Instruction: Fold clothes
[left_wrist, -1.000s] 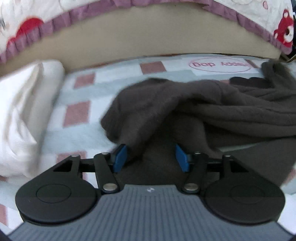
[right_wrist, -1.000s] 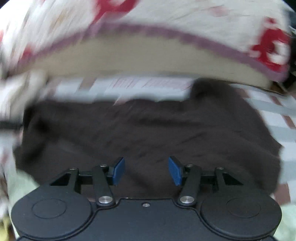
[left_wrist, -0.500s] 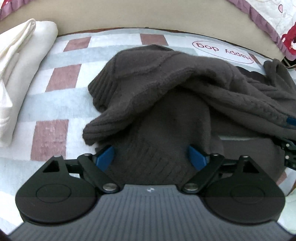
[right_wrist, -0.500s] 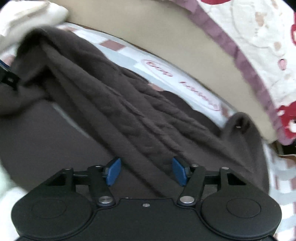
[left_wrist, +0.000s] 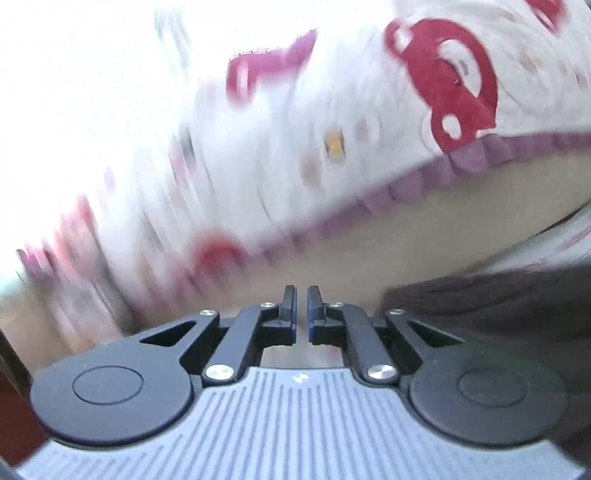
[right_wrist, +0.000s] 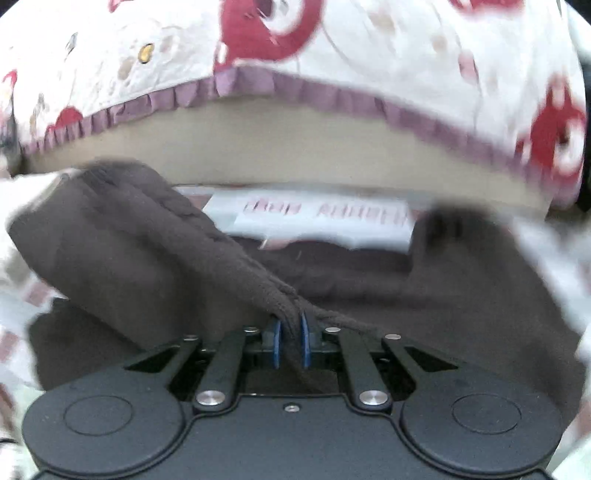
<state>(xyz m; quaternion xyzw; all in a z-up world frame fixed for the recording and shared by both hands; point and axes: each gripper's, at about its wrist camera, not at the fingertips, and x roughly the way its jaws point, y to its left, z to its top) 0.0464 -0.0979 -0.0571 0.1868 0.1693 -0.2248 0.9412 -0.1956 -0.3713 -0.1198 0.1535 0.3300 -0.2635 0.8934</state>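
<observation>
The dark brown knit sweater (right_wrist: 147, 258) lies crumpled on a checked blanket. My right gripper (right_wrist: 289, 325) is shut on a bunched ridge of its knit edge, which rises from the left into the blue pads. A fold of the sweater stands up at the left of the right wrist view. In the left wrist view my left gripper (left_wrist: 301, 295) is shut with only a thin gap and nothing between its fingers. It points up at the quilt, and the sweater (left_wrist: 498, 306) shows only at its lower right, apart from the fingers. That view is motion-blurred.
A white quilt with red bear prints and a purple frill (right_wrist: 332, 55) hangs behind, over a beige band (right_wrist: 295, 155). The pale blanket with pink lettering (right_wrist: 325, 214) lies beyond the sweater. The same quilt (left_wrist: 332, 129) fills the left wrist view.
My right gripper has shut on the sweater's edge. My left gripper has shut empty and swung up and left, away from the sweater toward the quilt.
</observation>
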